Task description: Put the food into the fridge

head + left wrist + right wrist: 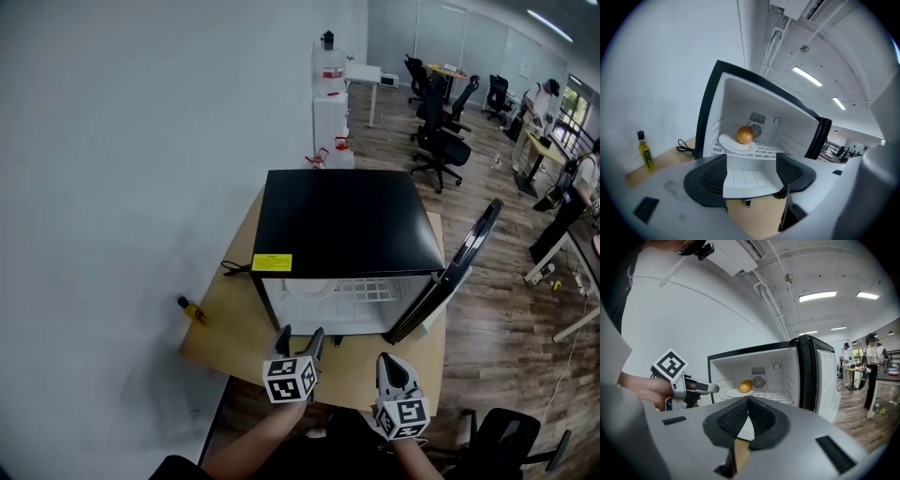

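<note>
A black mini fridge (pixel 347 220) stands on a wooden table (pixel 234 323) with its door (pixel 452 270) swung open to the right. On its wire shelf a round orange-brown food item (pixel 745 135) rests on a white plate (pixel 732 144); the right gripper view shows the same food (pixel 746 386) and plate (pixel 735 393). My left gripper (pixel 300 337) is open and empty just in front of the fridge opening, its jaws (pixel 751 172) spread wide. My right gripper (pixel 390 364) hovers beside it, shut on nothing, its jaws (pixel 748 404) pressed together.
A small yellow oil bottle (pixel 193 310) stands at the table's left edge by the wall, and a black cable (pixel 234 269) lies next to the fridge. White cabinets (pixel 330 103) and office chairs (pixel 441 141) are behind. People stand far off at the right.
</note>
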Tool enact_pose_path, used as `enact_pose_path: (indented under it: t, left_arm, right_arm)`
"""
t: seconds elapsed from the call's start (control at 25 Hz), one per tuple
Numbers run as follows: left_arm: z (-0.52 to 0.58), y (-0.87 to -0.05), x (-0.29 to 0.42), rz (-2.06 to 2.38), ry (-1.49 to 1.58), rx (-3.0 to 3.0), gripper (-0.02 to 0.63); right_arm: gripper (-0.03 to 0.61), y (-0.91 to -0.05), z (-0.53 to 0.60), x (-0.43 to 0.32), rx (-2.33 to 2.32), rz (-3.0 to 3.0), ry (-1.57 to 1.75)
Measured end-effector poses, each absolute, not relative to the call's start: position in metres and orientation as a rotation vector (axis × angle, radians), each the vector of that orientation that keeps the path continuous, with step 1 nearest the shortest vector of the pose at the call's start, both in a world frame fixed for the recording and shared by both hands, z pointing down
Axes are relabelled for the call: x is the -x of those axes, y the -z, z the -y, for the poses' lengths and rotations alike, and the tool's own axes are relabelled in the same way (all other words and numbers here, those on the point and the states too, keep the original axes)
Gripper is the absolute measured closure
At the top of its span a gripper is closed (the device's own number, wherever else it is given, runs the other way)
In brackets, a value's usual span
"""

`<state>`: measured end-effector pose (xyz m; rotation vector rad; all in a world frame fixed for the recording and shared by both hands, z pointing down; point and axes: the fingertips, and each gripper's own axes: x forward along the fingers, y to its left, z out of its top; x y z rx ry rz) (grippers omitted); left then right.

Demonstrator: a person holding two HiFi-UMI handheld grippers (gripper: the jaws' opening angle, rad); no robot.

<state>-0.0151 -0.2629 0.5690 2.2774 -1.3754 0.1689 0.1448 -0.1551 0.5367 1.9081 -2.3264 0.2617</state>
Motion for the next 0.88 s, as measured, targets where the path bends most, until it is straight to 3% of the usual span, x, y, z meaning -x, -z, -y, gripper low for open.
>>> enact_pose_path:
  t: [0.36,0.4,0.52,0.72,0.88]
  left_arm:
    - [0.183,-0.532,0.030,1.230,0.023,-2.393,0.311]
    - [0.175,-0.532,0.031,1.213,0.029,-2.402,0.327]
    - [0.156,-0.535,0.031,1.171,0.047,-2.427,0.486]
    - [0.128,-0.541,0.033,1.197,0.002,-2.444,0.583]
    - [0.116,-0.531,0.029,1.208,-0.009,-2.529,0.589]
  right_arm:
    - [0.518,-0.521,0.107,-0.131,-1.967,2.260,-0.237]
    - [0.518,-0.521,0.101,-0.129,-1.973,2.251,-0.236]
    - [0.518,-0.522,0.088,-0.122,-1.987,2.226,-0.242]
    - [0.518,-0.518,0.067,-0.116,-1.998,2.213,-0.244]
    - [0.518,-0.516,0.060,-0.112,-1.994,2.217,-0.232]
